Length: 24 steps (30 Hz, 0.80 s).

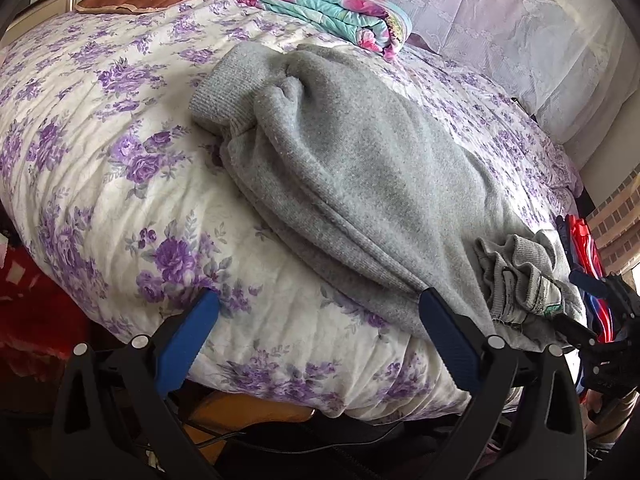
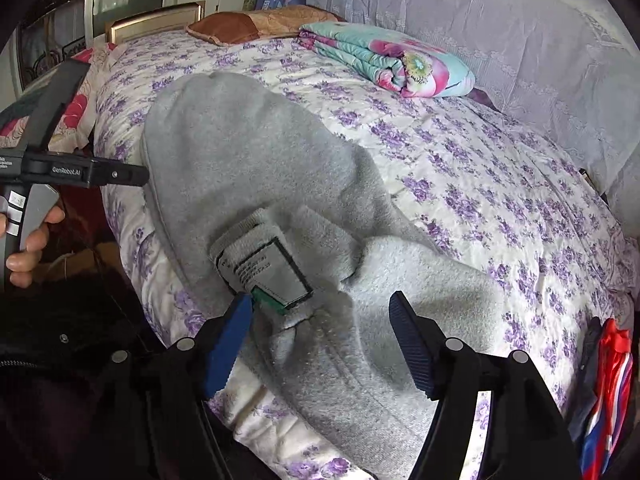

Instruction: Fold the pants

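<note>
The left claw (image 1: 320, 312) is held wide open, gripping nothing, low at the bed (image 1: 100, 160) edge. The gray pants (image 1: 340, 168) are laid bunched on the bed. The right claw (image 2: 320, 312) is spread open over the waist tag (image 2: 268, 272), likely so it can be grabbed.
</note>
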Available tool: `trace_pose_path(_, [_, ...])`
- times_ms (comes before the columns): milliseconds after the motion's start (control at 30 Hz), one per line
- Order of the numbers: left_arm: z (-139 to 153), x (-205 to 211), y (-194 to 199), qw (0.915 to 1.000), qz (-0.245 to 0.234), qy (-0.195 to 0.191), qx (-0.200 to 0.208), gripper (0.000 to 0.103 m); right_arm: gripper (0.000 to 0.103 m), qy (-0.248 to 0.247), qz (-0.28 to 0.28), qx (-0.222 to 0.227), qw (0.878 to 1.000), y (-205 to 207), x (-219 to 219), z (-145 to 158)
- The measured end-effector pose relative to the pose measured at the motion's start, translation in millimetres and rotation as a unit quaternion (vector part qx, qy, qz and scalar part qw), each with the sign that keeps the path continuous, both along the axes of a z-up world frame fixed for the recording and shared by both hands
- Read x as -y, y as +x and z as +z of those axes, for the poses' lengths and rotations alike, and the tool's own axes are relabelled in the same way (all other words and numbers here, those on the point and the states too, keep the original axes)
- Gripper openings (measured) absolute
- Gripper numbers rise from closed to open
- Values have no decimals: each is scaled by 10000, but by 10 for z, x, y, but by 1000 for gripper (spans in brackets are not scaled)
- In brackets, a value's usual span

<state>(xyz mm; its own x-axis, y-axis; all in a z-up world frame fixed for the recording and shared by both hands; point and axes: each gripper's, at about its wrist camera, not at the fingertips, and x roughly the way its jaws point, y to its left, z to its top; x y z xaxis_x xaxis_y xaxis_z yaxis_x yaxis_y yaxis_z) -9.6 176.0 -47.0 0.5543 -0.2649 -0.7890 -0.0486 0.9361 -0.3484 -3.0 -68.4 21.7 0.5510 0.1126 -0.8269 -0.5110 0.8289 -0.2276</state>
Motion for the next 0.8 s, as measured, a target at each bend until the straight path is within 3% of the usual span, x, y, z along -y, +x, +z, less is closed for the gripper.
trace_pose_path(67, [1,-6,10,10000,-29,1,-12,98,37,53,-39,-290,9996,51,-23,-97])
trace_pose_path(267, [7,-76,-3,9999,-22,-100,-19,98,26,361,-170,-298,9988,77,66,18])
trace_pose_path(400, [12,-73,-5,10000,-21,-96,-6,98,25,703,-142,73,9974,100,110,370])
trace_pose_path(500, [25,-48,-9,9999,-38,-94,-4,98,26,1009,107,-9,9948,131,40,473])
trace_pose_path(567, [33,-49,-14,10000,-44,-89,3,98,28,875,291,-226,9955,141,-98,297])
trace_pose_path(633, [27,-56,-22,10000,-37,-91,-10,98,30,422,347,-437,9976,152,-238,-38])
trace_pose_path(700, [17,-64,-28,9999,-24,-102,-21,98,40,75,355,-476,9982,122,-300,-300])
trace_pose_path(800, [16,-61,-28,10000,-26,-92,-20,98,46,-38,419,-291,9987,14,-316,-327])
